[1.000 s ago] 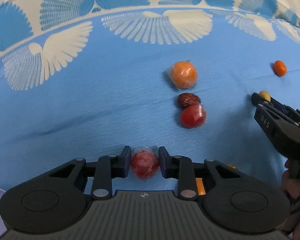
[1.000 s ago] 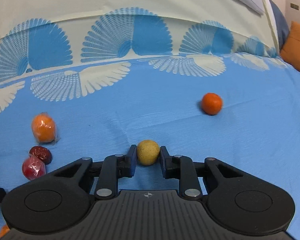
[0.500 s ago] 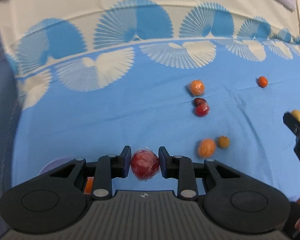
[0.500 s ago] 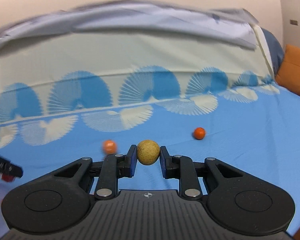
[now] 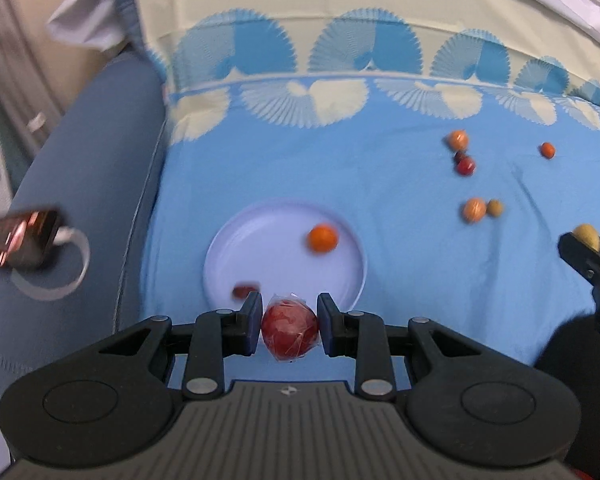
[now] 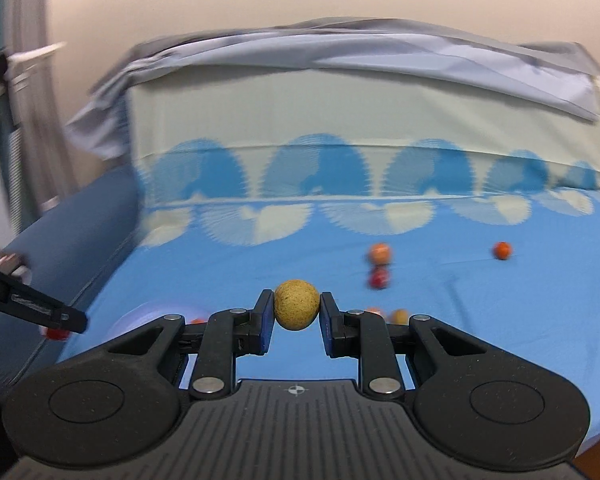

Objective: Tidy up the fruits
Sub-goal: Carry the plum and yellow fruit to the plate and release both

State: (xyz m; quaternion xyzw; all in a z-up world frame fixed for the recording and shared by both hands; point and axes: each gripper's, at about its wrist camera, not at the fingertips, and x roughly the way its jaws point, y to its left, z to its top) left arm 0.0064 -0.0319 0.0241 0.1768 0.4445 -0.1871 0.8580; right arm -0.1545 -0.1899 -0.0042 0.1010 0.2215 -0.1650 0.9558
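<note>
Red wrapped fruit (image 5: pixel 289 329) pinched tight between the jaws of the left gripper (image 5: pixel 289 326), held up just at the near edge of the pale plate (image 5: pixel 236 240). Yellow-brown round fruit (image 6: pixel 296 304) pinched the same way in the right gripper (image 6: pixel 296 312), off to the right of the plate, over the blue sheet (image 5: pixel 420 260). Already on the plate: one orange fruit (image 5: pixel 323 239) and a small dark red one (image 5: pixel 244 291). Still loose on the sheet, well apart from the plate: a far bunch of three (image 5: pixel 462 156), a lone little orange one (image 5: pixel 547 149), and a closer pair (image 5: pixel 482 209).

Best way to set the red fruit down, most likely: move forward a bit so it hangs over a bare spot of the plate, not over the rim and not on the small dark red one. Go low before letting go, since round fruit rolls. Open slowly, because the crinkly wrap may stick to a pad. Then bring the yellow-brown fruit in from the right, keeping the two grippers from bumping
</note>
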